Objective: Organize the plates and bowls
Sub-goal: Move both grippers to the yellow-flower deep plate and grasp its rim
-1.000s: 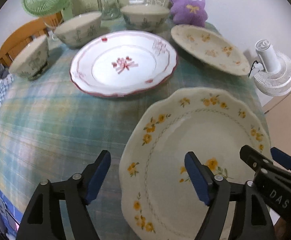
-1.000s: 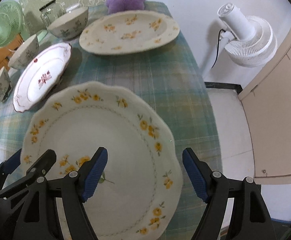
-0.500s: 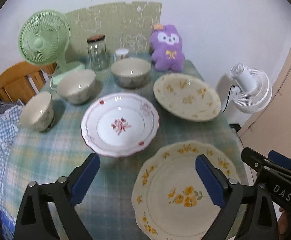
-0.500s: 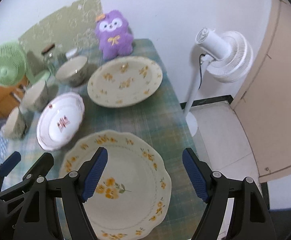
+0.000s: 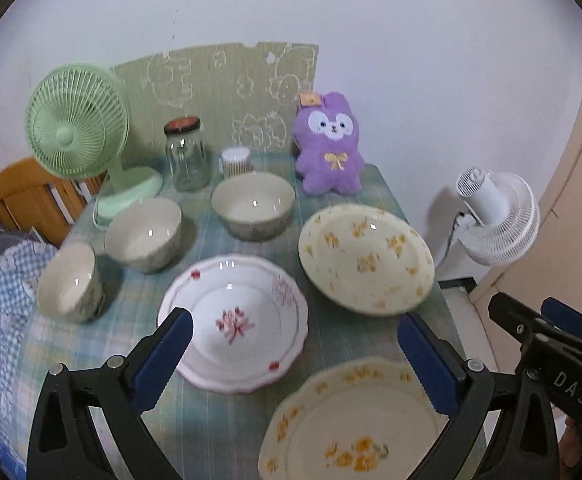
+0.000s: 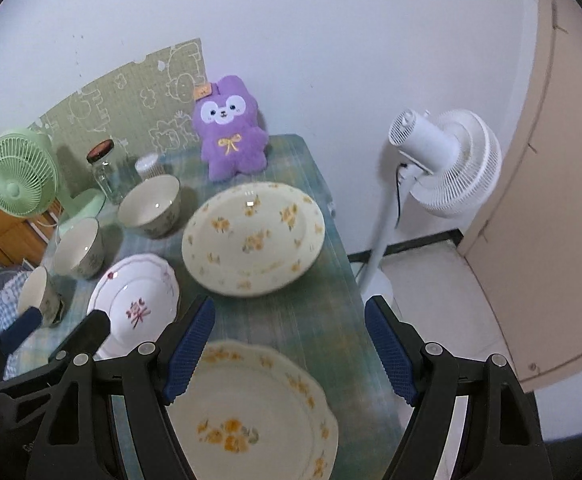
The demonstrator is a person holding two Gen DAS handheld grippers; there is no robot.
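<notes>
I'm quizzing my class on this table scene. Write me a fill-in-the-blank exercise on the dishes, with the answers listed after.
1. The number of bowls on the table is ____.
2. The plush toy at the back of the table is coloured ____.
3. The red-rimmed plate has a ____ flower motif at its centre.
4. The glass jar stands beside the ____ desk fan.

Missing words: three; purple; red; green
</notes>
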